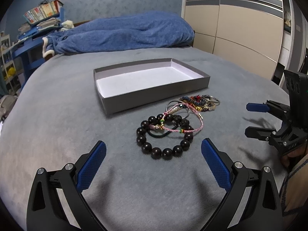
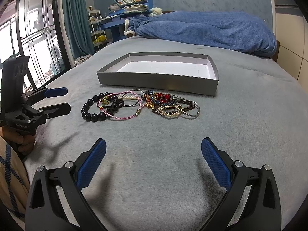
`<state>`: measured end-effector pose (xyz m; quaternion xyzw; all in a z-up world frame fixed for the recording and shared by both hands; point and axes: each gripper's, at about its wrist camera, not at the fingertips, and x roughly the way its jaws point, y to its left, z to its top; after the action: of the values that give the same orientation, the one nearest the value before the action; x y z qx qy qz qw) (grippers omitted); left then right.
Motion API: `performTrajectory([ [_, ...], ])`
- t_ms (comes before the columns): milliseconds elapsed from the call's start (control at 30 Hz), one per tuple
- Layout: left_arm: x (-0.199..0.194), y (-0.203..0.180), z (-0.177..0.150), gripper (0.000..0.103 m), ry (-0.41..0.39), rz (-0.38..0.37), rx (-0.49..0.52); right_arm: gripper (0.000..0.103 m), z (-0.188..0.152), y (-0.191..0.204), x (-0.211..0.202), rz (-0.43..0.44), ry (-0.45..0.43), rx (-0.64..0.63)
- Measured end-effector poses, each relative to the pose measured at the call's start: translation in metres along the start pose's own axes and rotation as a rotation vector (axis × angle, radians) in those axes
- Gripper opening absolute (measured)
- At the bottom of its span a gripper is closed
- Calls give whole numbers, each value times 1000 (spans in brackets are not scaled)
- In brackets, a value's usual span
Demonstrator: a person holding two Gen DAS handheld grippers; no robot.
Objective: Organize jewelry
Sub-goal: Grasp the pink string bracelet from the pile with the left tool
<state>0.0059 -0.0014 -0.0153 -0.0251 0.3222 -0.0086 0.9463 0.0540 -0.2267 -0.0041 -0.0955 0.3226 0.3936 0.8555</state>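
A shallow grey cardboard box with a white inside [image 1: 152, 77] lies open on the grey plush bedspread [image 1: 57, 115], nothing in it. Just in front of its near wall sits a loose heap of jewelry. At one end is a bracelet of large, glossy dark round beads [image 1: 163, 134], with a thin pink woven cord bracelet [image 1: 192, 127] and a black elastic hair tie [image 1: 159, 133] draped across it. Plain silver wire bangles [image 2: 187, 106] and a tangle of red, blue and gold beaded strands [image 2: 159, 99] make up the other end, close to the box but not touching it as far as I can see.

The left gripper [image 1: 153, 151], black with blue ribbed pads, hovers low over the bedspread right before the dark bead bracelet, its fingers spread wide and empty. The right gripper [image 2: 153, 151] hangs over bare bedspread, a little back from the silver bangles, fingers likewise spread apart and holding nothing. Each gripper shows at the edge of the other's view, held in a hand, fingers parted.

Behind the box a rumpled blue fleece blanket [image 2: 207, 30] lies across the head of the bed. A blue shelf stacked with books and papers [image 2: 130, 2] stands in the corner beside a teal curtain [image 2: 75, 19] and a dark-framed window [image 2: 28, 38]. Cream wardrobe doors with grey bands [image 1: 240, 19] line the other wall.
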Motion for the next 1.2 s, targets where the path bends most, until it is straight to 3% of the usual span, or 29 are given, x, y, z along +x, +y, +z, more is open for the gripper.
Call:
performTrajectory([
  [200, 4, -3, 0, 95, 32, -16, 25, 98, 0, -2, -1, 11, -3, 11],
  [467, 11, -10, 5, 78, 71, -31, 60, 97, 0, -7, -3, 7, -7, 37],
  [667, 18, -18, 18, 65, 81, -63, 96, 89, 2, -11, 4, 6, 27, 57],
  [1200, 81, -25, 68, 61, 169, -63, 159, 85, 8, -27, 10, 14, 75, 129],
])
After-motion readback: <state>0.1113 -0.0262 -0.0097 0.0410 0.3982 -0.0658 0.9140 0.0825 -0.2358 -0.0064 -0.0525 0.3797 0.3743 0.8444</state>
